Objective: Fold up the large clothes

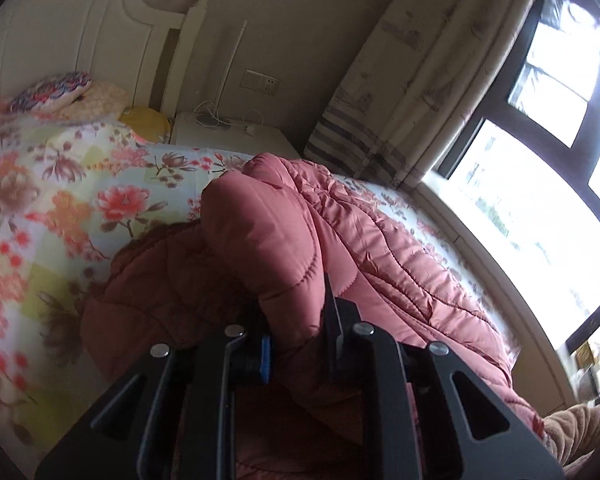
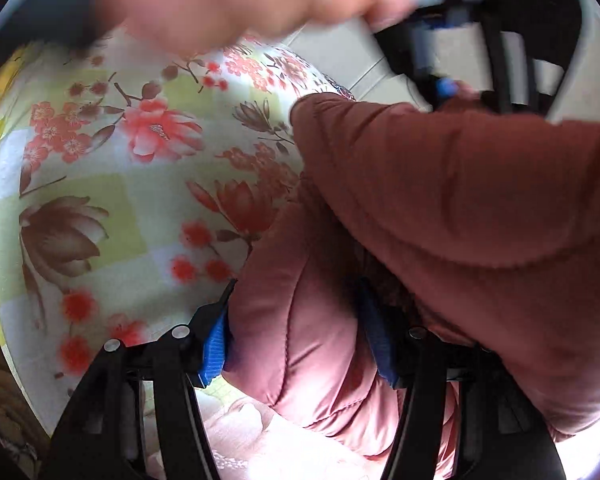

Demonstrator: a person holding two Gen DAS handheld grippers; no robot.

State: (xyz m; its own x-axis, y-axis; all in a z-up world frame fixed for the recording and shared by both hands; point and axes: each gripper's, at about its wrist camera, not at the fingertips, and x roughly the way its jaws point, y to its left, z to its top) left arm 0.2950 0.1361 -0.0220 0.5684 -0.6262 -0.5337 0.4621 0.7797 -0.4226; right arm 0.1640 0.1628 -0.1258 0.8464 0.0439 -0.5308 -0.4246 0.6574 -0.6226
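Now the pink quilted coat (image 1: 340, 240) lies bunched on the floral bed (image 1: 60, 200). Left gripper (image 1: 300, 340) fingers pinch a fold narrowly; right gripper (image 2: 300, 340) fingers clamp a thick roll. Slick padding may slip out, undoing the fold.

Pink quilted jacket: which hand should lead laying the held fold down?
Probably left: its gripper pinches the jacket tightly, with open bedspread ahead. Right gripper clamps a bulkier bunch.

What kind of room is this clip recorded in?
A bedroom, most likely: a bed with a white headboard and flowered bedspread, a nightstand beside it, and a curtained window.
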